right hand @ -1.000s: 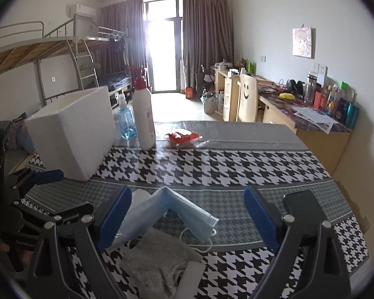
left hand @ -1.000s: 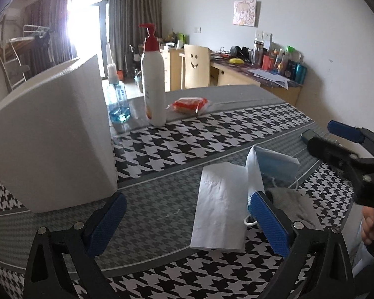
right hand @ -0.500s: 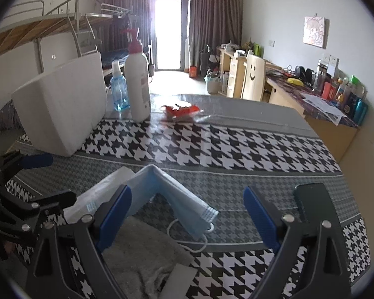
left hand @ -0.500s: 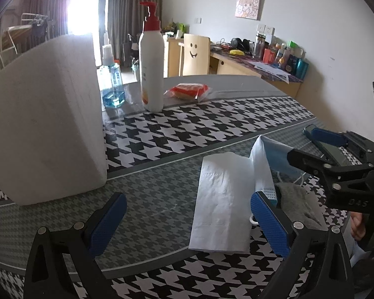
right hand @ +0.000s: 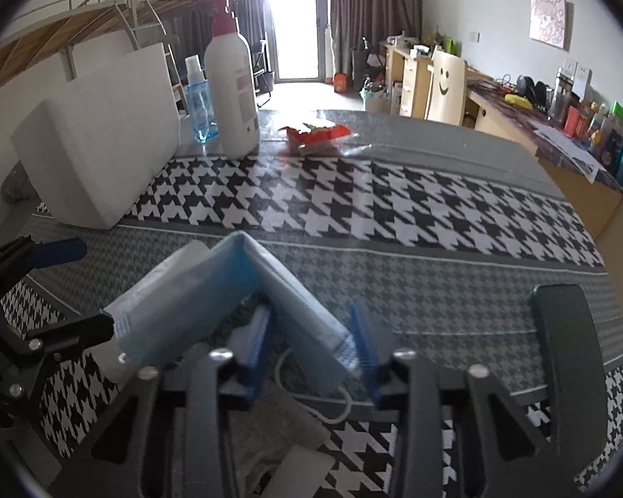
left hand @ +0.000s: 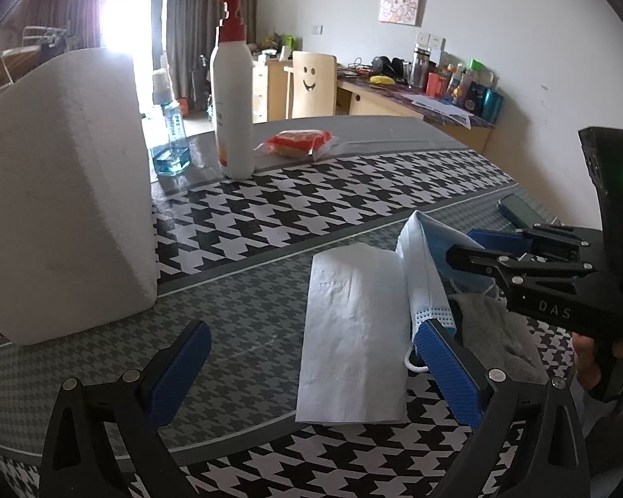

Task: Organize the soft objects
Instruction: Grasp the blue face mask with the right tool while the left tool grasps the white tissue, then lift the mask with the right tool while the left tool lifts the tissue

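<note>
A light blue face mask (left hand: 421,274) lies tented on the houndstooth table, with a white tissue (left hand: 353,336) on its left and a grey cloth (left hand: 490,332) on its right. My left gripper (left hand: 315,367) is open over the tissue, its right finger beside the mask's near end. In the right wrist view the mask (right hand: 228,294) is folded in a peak, and my right gripper (right hand: 311,344) has its jaws narrowed around the mask's right end, with a gap still showing. The grey cloth (right hand: 270,448) lies under it.
A white foam box (left hand: 62,191) stands at the left. A pump bottle (left hand: 232,95), a blue spray bottle (left hand: 170,133) and a red snack packet (left hand: 299,143) stand further back. A dark phone (right hand: 560,352) lies at the right. A desk and chair are beyond.
My right gripper has moved forward and down onto the mask's right end and its jaws have closed much narrower. My left gripper has crept forward a little and stayed open.
</note>
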`<action>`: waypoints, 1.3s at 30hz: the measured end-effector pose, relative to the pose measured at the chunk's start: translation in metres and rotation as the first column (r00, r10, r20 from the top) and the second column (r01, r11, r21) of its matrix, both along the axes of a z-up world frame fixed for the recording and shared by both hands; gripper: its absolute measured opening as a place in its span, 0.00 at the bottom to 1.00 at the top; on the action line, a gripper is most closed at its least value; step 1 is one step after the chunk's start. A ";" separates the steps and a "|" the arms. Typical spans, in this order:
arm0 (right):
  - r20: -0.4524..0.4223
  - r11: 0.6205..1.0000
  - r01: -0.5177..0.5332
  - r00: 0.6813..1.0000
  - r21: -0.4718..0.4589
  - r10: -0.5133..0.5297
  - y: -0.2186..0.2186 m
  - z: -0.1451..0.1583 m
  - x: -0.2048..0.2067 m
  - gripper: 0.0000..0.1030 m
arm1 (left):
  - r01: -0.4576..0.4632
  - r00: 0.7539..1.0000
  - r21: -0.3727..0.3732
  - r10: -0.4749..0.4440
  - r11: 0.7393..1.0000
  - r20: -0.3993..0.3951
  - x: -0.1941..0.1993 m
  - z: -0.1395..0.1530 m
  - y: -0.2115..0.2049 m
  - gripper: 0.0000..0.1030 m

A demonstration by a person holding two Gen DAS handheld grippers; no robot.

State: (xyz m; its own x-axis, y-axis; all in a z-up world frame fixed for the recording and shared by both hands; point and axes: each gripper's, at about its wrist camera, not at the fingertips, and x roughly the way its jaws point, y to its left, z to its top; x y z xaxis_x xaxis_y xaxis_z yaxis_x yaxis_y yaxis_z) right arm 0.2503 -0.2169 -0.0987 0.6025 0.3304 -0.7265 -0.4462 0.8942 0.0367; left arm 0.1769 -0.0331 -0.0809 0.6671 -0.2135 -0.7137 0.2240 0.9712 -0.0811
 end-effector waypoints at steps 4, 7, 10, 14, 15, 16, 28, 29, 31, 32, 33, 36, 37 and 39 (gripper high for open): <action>0.002 1.000 -0.004 1.000 0.015 0.004 -0.002 0.001 -0.001 0.24 | 0.006 1.000 0.007 -0.006 1.000 -0.013 0.003 -0.004 -0.002 0.97; 0.016 1.000 -0.006 1.000 0.012 0.006 -0.003 0.004 -0.004 0.14 | 0.008 1.000 0.005 -0.008 1.000 -0.029 0.004 -0.008 -0.002 0.97; 0.038 0.999 0.005 0.999 0.031 -0.006 -0.008 0.011 -0.008 0.11 | 0.005 0.999 0.000 -0.005 1.000 -0.042 0.006 -0.011 -0.001 0.97; 0.061 0.996 0.027 0.998 0.080 -0.032 -0.018 0.023 -0.014 0.11 | 0.001 0.998 -0.006 -0.002 1.000 -0.063 0.009 -0.014 0.001 0.97; 0.063 0.996 0.033 0.997 0.085 -0.038 -0.020 0.025 -0.015 0.11 | 0.002 0.998 -0.001 -0.002 1.000 -0.069 0.009 -0.015 0.000 0.97; 0.066 0.994 0.040 0.997 0.098 -0.047 -0.023 0.028 -0.016 0.11 | 0.003 0.997 0.007 -0.003 1.000 -0.076 0.009 -0.017 -0.001 0.94; 0.051 0.995 0.069 0.996 0.070 -0.073 -0.026 0.019 -0.017 0.11 | 0.015 0.998 0.052 -0.012 0.999 -0.068 0.008 -0.019 -0.006 0.40; 0.050 0.995 0.069 0.996 0.070 -0.073 -0.027 0.018 -0.016 0.12 | 0.013 0.998 0.050 -0.009 0.999 -0.066 0.009 -0.019 -0.004 0.34; 0.046 0.996 0.066 0.997 0.059 -0.068 -0.027 0.016 -0.014 0.12 | 0.011 0.998 0.041 -0.009 0.999 -0.066 0.009 -0.018 -0.003 0.21; 0.042 0.996 0.068 0.997 0.053 -0.071 -0.027 0.015 -0.012 0.15 | 0.016 0.998 0.034 -0.014 0.999 -0.066 0.009 -0.018 -0.002 0.20; 0.037 0.996 0.078 0.996 0.049 -0.079 -0.027 0.014 -0.010 0.24 | 0.023 0.998 0.026 -0.021 0.999 -0.066 0.009 -0.018 -0.002 0.16; 0.031 0.996 0.079 0.996 0.050 -0.081 -0.027 0.012 -0.009 0.56 | 0.033 0.998 0.017 -0.032 0.999 -0.049 0.006 -0.015 -0.002 0.14; 0.040 0.995 0.081 0.996 0.052 -0.083 -0.027 0.013 -0.009 0.58 | 0.035 0.999 0.016 -0.034 0.999 -0.039 0.005 -0.014 -0.002 0.14; 0.047 0.996 0.079 0.996 0.049 -0.081 -0.026 0.014 -0.009 0.58 | 0.033 0.999 0.018 -0.033 0.999 -0.025 0.003 -0.011 -0.003 0.14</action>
